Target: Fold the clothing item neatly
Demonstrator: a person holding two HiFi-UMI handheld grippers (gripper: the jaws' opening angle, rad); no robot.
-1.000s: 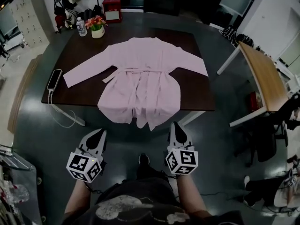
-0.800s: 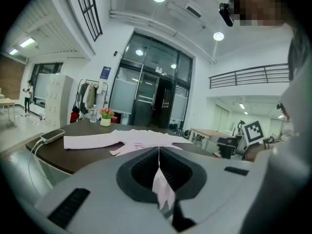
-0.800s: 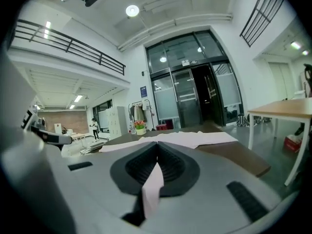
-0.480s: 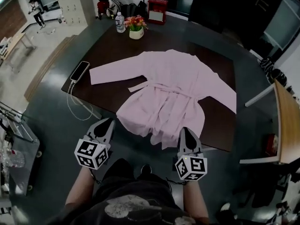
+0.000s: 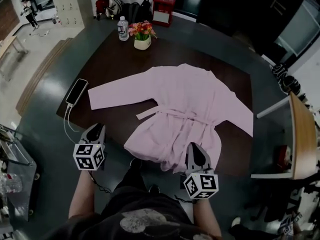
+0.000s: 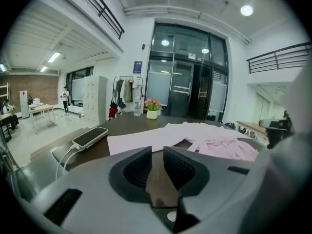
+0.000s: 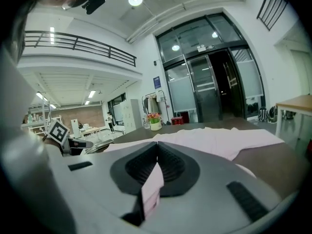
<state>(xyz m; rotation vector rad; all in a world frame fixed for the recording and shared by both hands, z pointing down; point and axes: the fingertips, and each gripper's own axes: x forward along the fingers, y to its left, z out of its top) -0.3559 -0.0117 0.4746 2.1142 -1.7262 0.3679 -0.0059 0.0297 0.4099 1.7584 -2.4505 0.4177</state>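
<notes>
A pink robe (image 5: 185, 104) lies spread flat on the dark brown table (image 5: 115, 59), sleeves out to both sides, belt across the waist, hem hanging over the near edge. My left gripper (image 5: 97, 128) is at the table's near left edge, below the left sleeve; its jaws have just been opening and stand slightly apart with nothing between them (image 6: 157, 150). My right gripper (image 5: 192, 146) is shut, its tips over the robe's hem. In the right gripper view the jaws (image 7: 156, 144) meet at the tips and pink cloth (image 7: 214, 138) shows beyond them.
A phone (image 5: 76, 91) on a white cable (image 5: 67, 126) lies at the table's left edge. A flower pot (image 5: 142, 36) and a water bottle (image 5: 123, 29) stand at the far side, a red box (image 5: 163, 11) behind them. A light wooden table (image 5: 300, 134) stands right.
Both grippers have come forward to the table's near edge. The left one swung left toward the phone corner and its jaws parted a little. The right one now overlaps the hem.
</notes>
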